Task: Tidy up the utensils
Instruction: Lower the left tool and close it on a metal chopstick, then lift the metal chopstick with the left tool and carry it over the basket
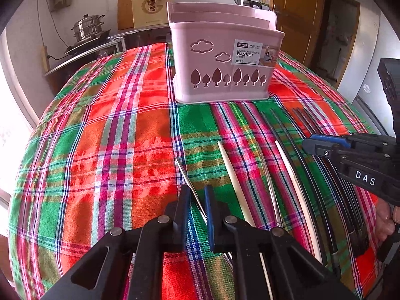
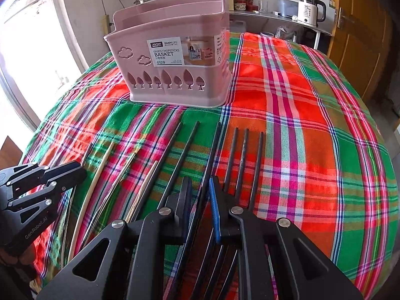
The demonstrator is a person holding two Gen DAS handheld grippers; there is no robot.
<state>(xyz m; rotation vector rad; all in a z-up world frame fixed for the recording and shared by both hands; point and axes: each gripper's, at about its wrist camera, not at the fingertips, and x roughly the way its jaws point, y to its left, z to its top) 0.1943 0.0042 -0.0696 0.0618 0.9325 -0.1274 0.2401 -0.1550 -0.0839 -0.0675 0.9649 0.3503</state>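
Observation:
A pink chopstick basket (image 1: 220,57) (image 2: 175,80) stands upright at the far side of the plaid tablecloth (image 1: 112,137). In front of it lies a row of chopsticks: cream ones (image 1: 235,182), silver ones and several black ones (image 2: 243,160). My left gripper (image 1: 197,197) sits at the row's left end, shut on a thin silver chopstick (image 1: 186,175) that lies between its fingers. Over the black group my right gripper (image 2: 200,190) is shut on one long black chopstick (image 2: 212,150). Each gripper shows in the other's view, the right gripper (image 1: 310,145) at the right edge, the left gripper (image 2: 75,172) at the left edge.
Behind the table are steel pots (image 1: 87,27) on a stove, a paper bag (image 1: 152,7), a counter with a white kettle (image 2: 310,10) and a wooden door (image 2: 362,37). A bright window lies to the left. Bare cloth stretches left and right of the chopstick row.

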